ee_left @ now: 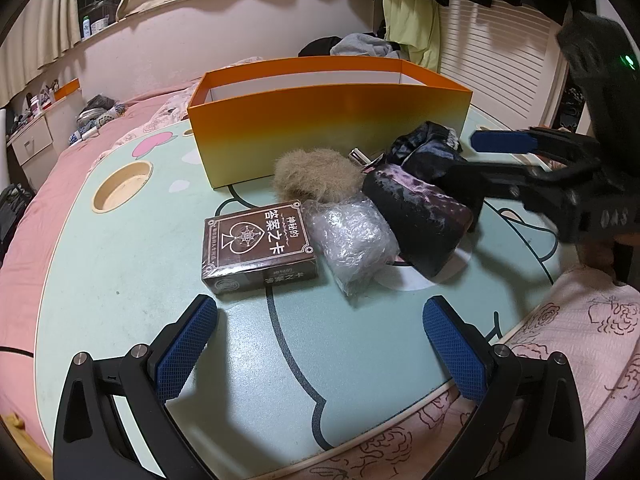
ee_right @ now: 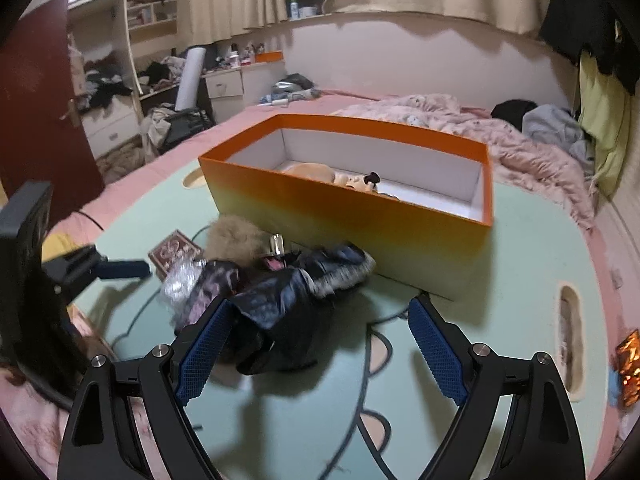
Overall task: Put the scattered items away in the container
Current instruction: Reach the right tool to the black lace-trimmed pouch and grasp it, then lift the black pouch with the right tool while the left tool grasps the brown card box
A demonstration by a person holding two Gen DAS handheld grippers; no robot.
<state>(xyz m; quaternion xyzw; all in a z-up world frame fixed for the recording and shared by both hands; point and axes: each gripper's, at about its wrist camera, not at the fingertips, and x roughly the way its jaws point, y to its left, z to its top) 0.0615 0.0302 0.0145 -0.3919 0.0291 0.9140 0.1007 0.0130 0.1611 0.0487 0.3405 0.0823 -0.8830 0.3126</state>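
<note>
An orange box (ee_left: 328,128) (ee_right: 348,216) stands open at the back of the mint-green table (ee_left: 120,280); a tan item (ee_right: 316,170) and a small figure (ee_right: 362,182) lie inside. In front of it sit a brown card box (ee_left: 260,244), a bubble-wrap bundle (ee_left: 352,240), a furry puff (ee_left: 316,176), a black-and-pink pouch (ee_left: 420,224) and a dark crumpled cloth (ee_right: 288,312). My left gripper (ee_left: 320,312) is open, just short of the card box, nothing between its fingers. My right gripper (ee_right: 320,312) is open over the cloth, whose edge lies by the left pad (ee_right: 208,340).
The table lies on a pink bed with a rumpled quilt (ee_right: 500,136) behind the box. It has a round cup hole (ee_left: 122,188) at the left and a slot (ee_right: 570,320) at the right. A shiny orange wrapper (ee_right: 628,368) lies at the right edge.
</note>
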